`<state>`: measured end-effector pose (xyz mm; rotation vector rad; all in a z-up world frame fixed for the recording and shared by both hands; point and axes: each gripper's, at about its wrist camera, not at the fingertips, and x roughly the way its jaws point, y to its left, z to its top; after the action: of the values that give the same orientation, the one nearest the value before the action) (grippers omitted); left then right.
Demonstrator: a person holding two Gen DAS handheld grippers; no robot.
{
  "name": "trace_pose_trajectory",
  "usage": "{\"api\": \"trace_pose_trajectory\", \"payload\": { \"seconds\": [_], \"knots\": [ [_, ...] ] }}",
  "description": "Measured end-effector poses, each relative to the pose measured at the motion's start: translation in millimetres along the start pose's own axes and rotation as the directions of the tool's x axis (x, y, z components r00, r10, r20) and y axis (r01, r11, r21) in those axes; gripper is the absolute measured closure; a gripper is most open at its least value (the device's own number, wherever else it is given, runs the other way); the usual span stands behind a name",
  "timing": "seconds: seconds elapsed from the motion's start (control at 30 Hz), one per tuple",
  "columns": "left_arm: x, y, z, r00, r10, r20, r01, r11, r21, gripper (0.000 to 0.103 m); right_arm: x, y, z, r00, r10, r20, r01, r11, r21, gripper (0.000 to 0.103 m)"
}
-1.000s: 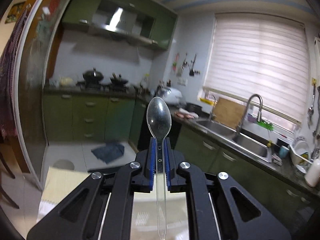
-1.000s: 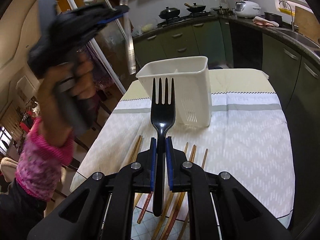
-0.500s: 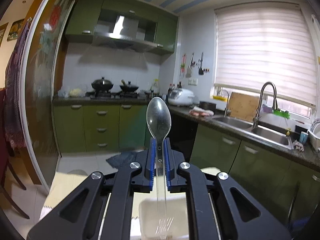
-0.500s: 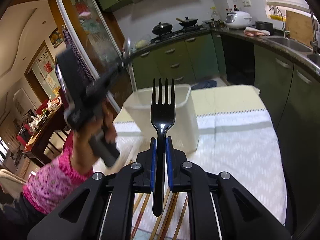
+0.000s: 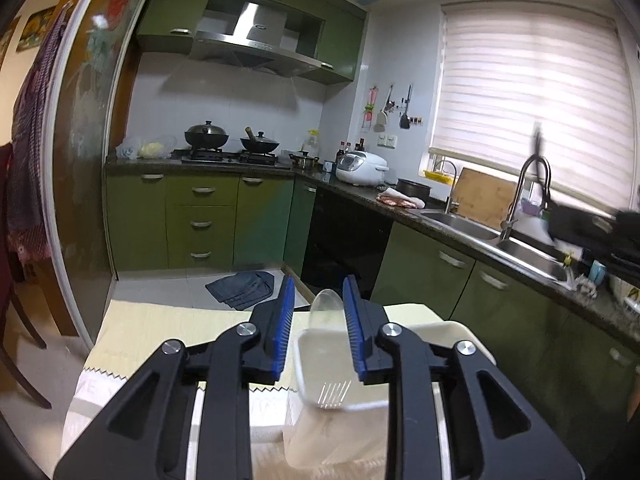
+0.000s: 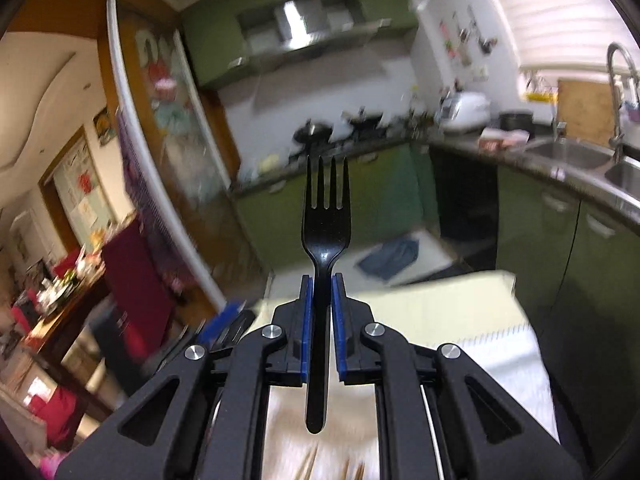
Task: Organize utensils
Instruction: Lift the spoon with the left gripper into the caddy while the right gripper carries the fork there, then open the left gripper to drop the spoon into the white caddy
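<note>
In the left wrist view my left gripper (image 5: 319, 300) is open above the white utensil holder (image 5: 340, 364). The clear plastic spoon (image 5: 326, 308) stands between the blue pads, its bowl up and its handle down inside the holder. In the right wrist view my right gripper (image 6: 321, 292) is shut on a black plastic fork (image 6: 325, 220), tines up, held above the table. The left gripper's blue pad (image 6: 222, 318) shows blurred at the lower left. The right gripper with its fork (image 5: 588, 228) shows blurred at the far right of the left wrist view.
The table (image 6: 460, 312) carries a yellow and white cloth. Wooden chopsticks (image 6: 310, 464) lie on it near the front edge. Green kitchen cabinets (image 5: 200, 220), a sink with a tap (image 5: 524, 200) and a stove with pans (image 5: 224, 140) stand beyond.
My left gripper has tipped down over the holder and opened, and the clear spoon has dropped into the holder. My right gripper has swung upward with the fork, away from the holder.
</note>
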<state>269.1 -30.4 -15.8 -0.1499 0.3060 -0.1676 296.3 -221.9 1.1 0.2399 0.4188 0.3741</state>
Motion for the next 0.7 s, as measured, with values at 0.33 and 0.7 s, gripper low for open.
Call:
{"api": "trace_pose_trajectory", "payload": {
  "seconds": [0.33,0.7],
  "knots": [
    [-45,12,5,0.998,-0.008,-0.058,0.006,1.000,-0.029,0.070,75,-11,-5,0.990,-0.143,0.010,0.144,0.988,-0.061,0.093],
    [-65,28,-12,0.982,0.002,-0.191,-0.019,0.996,-0.084,0.066,71,-20,-42,0.992,-0.110,-0.067,0.106,0.993,-0.052,0.073]
  ]
}}
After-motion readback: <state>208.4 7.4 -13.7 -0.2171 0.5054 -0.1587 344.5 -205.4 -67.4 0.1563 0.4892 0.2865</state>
